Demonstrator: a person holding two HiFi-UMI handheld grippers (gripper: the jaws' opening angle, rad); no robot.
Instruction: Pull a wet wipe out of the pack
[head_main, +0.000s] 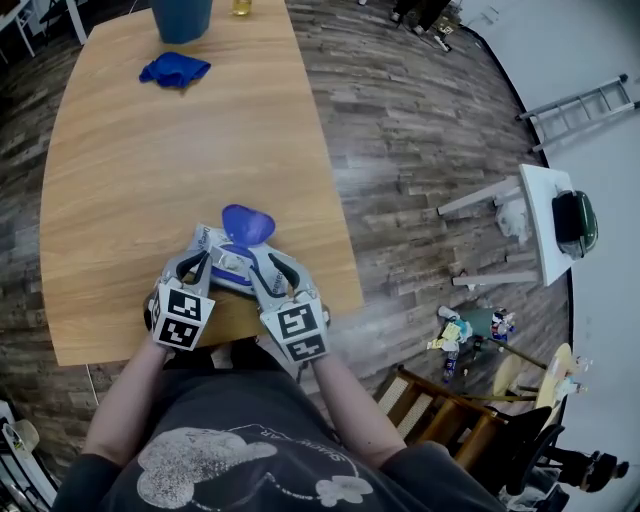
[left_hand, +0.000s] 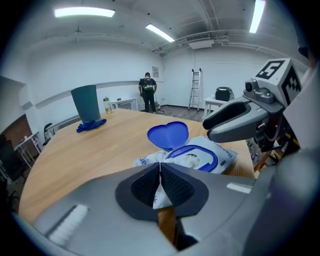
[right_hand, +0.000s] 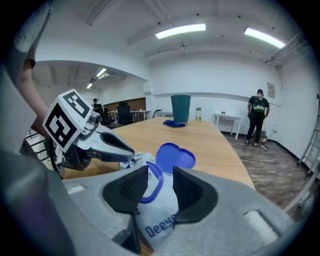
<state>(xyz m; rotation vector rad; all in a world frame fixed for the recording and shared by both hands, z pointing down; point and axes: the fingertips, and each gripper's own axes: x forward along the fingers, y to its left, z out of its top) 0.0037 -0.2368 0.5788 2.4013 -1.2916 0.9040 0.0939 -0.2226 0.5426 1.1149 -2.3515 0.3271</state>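
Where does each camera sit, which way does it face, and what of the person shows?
Head view: on the head, facing steeply down at the table; forearms, left tool, right tool show.
Left gripper view: on the left tool, along its jaws, shut on the wipe pack's edge; right tool shows.
Right gripper view: on the right tool, jaws apart at the pack; left tool shows.
All share the pack's blue lid.

The left gripper (left_hand: 160, 172) has its fingers (left_hand: 177, 186) pinched together on the near white edge of the wet wipe pack (left_hand: 222, 154). The pack's blue lid (left_hand: 168, 135) stands open on its far side. The right gripper (left_hand: 235, 122) hangs over the pack's right end. Far beyond the pack, a blue cloth (left_hand: 91, 125) lies on the worktop (left_hand: 85, 155).
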